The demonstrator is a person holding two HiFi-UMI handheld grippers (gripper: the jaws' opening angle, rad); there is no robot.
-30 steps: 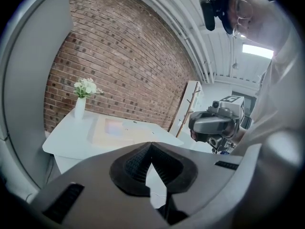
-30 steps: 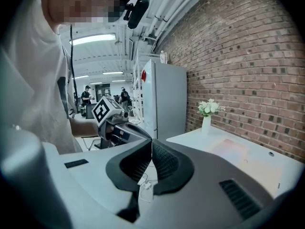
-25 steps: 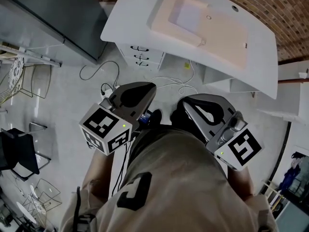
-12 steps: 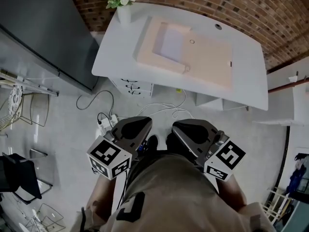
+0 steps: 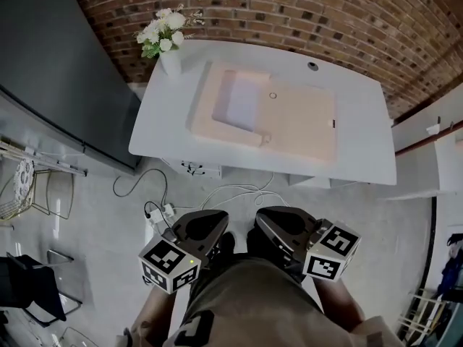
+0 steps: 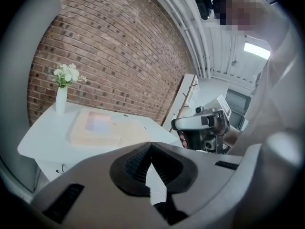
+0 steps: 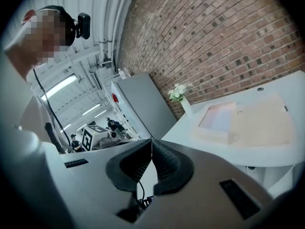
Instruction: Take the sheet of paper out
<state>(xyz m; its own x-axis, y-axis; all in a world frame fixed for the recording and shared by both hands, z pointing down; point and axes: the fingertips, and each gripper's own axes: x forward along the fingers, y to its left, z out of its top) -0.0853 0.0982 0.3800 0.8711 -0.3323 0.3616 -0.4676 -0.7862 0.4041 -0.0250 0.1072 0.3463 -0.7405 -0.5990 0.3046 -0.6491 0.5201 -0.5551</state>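
A flat beige folder (image 5: pixel 289 121) lies on the white table (image 5: pixel 362 129), far ahead of both grippers. A pale sheet of paper (image 5: pixel 237 100) shows in its open left part, also seen as the sheet (image 6: pixel 97 123) and the sheet (image 7: pixel 220 116). My left gripper (image 5: pixel 217 217) and right gripper (image 5: pixel 264 215) hang side by side close to my body, over the floor and short of the table. Both are shut with nothing between the jaws: the left gripper (image 6: pixel 151 144) and right gripper (image 7: pixel 151 141) tips meet.
A white vase of flowers (image 5: pixel 168 45) stands at the table's far left corner against the brick wall (image 5: pixel 304 13). A dark grey cabinet (image 5: pixel 58 85) is at the left. Cables and a power strip (image 5: pixel 159 212) lie on the floor before a drawer unit (image 5: pixel 192 168). Wire chairs (image 5: pixel 29 194) stand left.
The head view has tipped up, so the whole table, vase and brick wall now show. Both grippers sit lower and smaller in the picture, closer together; the right one has rolled.
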